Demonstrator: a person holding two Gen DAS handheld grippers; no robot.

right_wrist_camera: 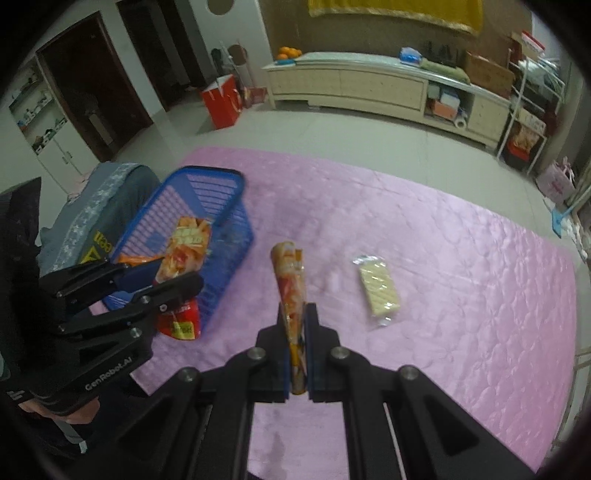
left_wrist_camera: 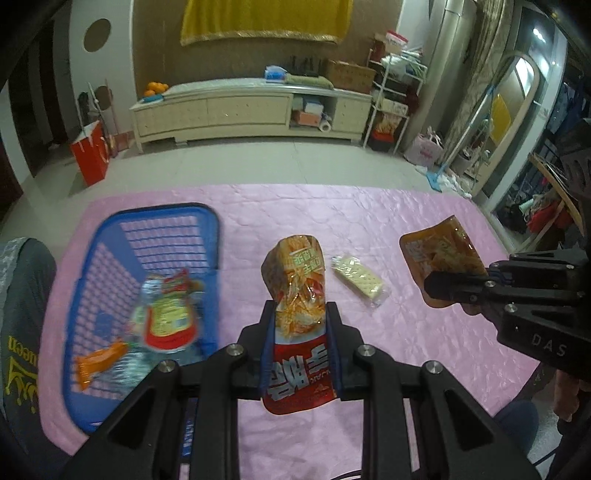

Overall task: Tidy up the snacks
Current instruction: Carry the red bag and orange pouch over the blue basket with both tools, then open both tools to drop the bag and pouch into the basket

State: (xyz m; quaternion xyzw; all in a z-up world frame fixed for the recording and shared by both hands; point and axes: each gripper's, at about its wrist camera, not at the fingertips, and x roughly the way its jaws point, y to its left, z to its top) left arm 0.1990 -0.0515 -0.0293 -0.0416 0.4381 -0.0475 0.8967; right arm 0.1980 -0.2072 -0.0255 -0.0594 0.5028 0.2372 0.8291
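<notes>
- Blur smears the contents of the blue plastic basket (left_wrist_camera: pixel 110 251) in the left wrist view: a small orange packet (left_wrist_camera: pixel 99 360), a red-and-yellow bag (left_wrist_camera: pixel 166 314) and crinkled clear wrappers can be made out, little more.
- The left hand-held gripper (left_wrist_camera: pixel 300 332) is clamped on a red-and-orange snack pouch (left_wrist_camera: pixel 299 291); the pouch's lower edge is hidden behind the black linkage, and its print reads upside down.
- The right hand-held gripper (right_wrist_camera: pixel 296 350) pinches a second orange snack pouch (right_wrist_camera: pixel 290 273) edge-on, so from its own camera only a thin sliver of foil shows; from the left wrist the same pouch appears flat and glossy at 3 o'clock, partly covered by the black fingers.
- Both pouches hang in the air above the cover, clear of it.
- A person's dark sleeve and a grey printed garment are cut off at 9 o'clock in both views.
- A clear-wrapped pale wafer bar (left_wrist_camera: pixel 356 277) lies alone on the worktop between the two pouches, at 2 o'clock of the left gripper.
- The worktop wears a quilted pink satin cover (right_wrist_camera: pixel 461 277), shiny and puckered.
- The basket, slotted and rectangular, sits at the cover's 10 o'clock corner.
- Beyond, at 12 o'clock: pale floor tiles, a long cream cabinet (left_wrist_camera: pixel 251 110) bearing oranges (left_wrist_camera: pixel 155 88), a yellow fringed cloth (left_wrist_camera: pixel 266 18) on the wall and a red paper bag (left_wrist_camera: pixel 90 151).
</notes>
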